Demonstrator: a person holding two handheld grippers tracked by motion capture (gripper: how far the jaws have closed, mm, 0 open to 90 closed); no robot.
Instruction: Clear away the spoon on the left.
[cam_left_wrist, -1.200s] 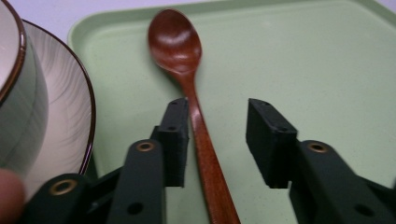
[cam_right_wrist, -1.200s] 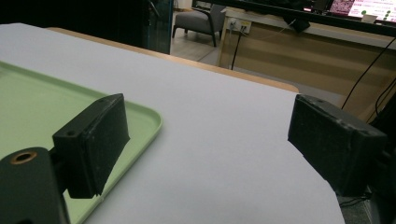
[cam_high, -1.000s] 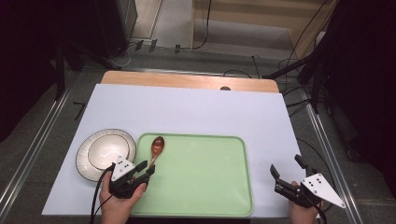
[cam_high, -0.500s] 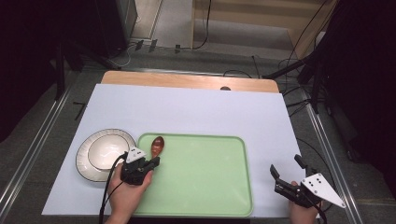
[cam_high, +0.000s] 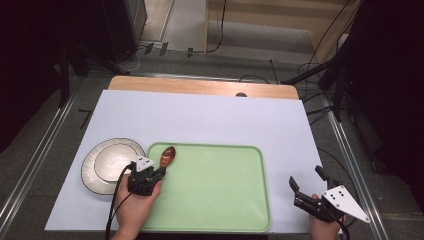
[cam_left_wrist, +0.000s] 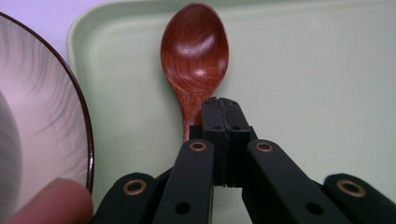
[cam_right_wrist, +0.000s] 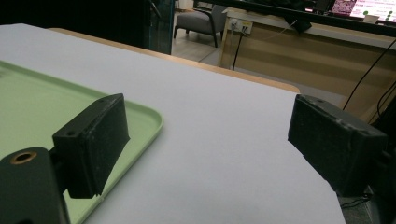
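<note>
High view: a pale green tray (cam_high: 215, 190) lies on the white table cover (cam_high: 210, 120), toward six o'clock of the table. A brown wooden spoon (cam_high: 167, 156) lies in the tray's ten o'clock corner, bowl pointing to twelve o'clock. Just beside the tray, at its nine o'clock, stands a round plate (cam_high: 90, 172) with a white bowl (cam_high: 112, 162) set in it; I cannot tell whether anything is in the bowl.

The left gripper (cam_high: 159, 172), held in the person's left hand (cam_high: 132, 207), sits over the spoon's handle. The right gripper (cam_high: 307, 186), held in the right hand (cam_high: 325, 230), hangs at the table's five o'clock corner, well apart from the tray, its jaws spread wide with nothing between them.

A strip of bare wood (cam_high: 200, 86) shows at the table's twelve o'clock edge. Beyond it lie grey floor, cables and dark stands.

Left gripper view gives what the high view cannot: the left gripper (cam_left_wrist: 222, 109) has its jaws pressed together over the spoon (cam_left_wrist: 195, 56) at its neck, the hollow bowl facing up on the tray (cam_left_wrist: 303, 70). The plate's dark-edged rim (cam_left_wrist: 86, 135) curves past at nine o'clock, and a blurred fingertip (cam_left_wrist: 51, 203) sits at seven o'clock.

Right gripper view shows the right gripper (cam_right_wrist: 210, 144) with open jaws, the tray's corner (cam_right_wrist: 149, 119) behind the left one, and far off a counter, a grey chair (cam_right_wrist: 194, 21) and a lit screen (cam_right_wrist: 369, 7).
</note>
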